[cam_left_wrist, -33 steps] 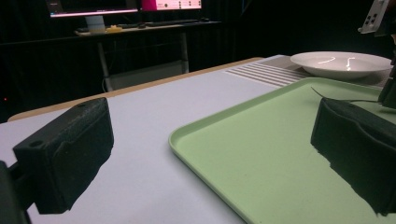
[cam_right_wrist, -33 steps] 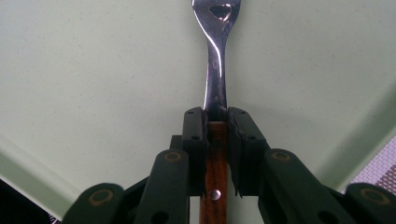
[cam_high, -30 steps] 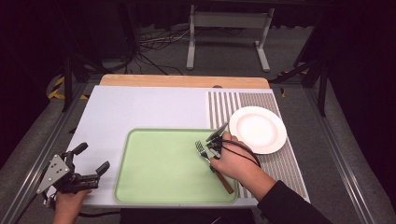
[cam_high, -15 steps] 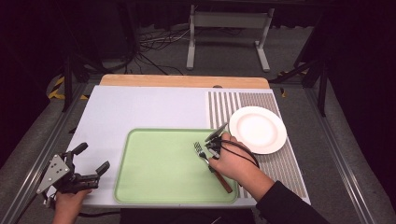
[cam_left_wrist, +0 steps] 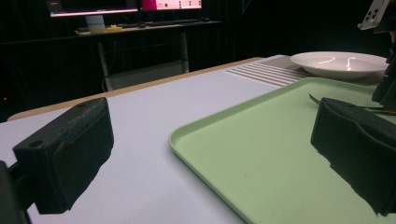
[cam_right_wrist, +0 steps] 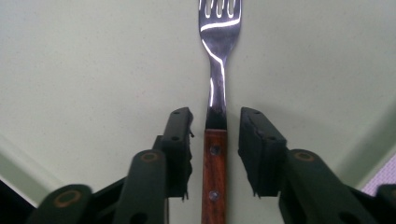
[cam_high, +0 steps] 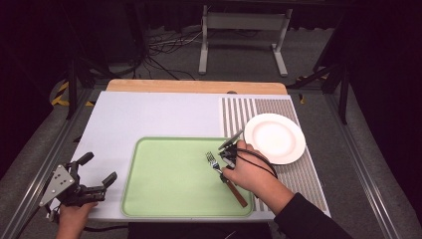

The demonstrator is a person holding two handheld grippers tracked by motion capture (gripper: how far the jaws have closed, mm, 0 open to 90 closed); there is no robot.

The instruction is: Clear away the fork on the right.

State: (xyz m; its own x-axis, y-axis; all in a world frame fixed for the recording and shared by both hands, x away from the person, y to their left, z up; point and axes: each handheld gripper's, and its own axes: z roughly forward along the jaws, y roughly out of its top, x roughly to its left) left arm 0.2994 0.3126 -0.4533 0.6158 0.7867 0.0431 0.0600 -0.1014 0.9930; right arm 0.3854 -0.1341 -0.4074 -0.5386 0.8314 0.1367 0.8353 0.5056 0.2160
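Note:
A fork (cam_high: 218,167) with a wooden handle lies on the right part of the light green tray (cam_high: 169,179). My right gripper (cam_high: 227,159) is lowered over it. In the right gripper view the two jaws straddle the fork (cam_right_wrist: 215,93) where metal meets wood, with a small gap on each side, so this gripper (cam_right_wrist: 215,126) is open. My left gripper (cam_high: 98,168) rests low at the table's front left corner, jaws wide apart and empty. In the left gripper view its pads (cam_left_wrist: 70,149) frame the tray (cam_left_wrist: 261,158) and the fork's tines (cam_left_wrist: 322,100).
A white plate (cam_high: 274,138) sits on the striped mat (cam_high: 249,112) right of the tray; the plate (cam_left_wrist: 338,63) is empty. A wooden strip (cam_high: 196,86) runs along the far table edge. A metal stand and cables lie on the floor beyond.

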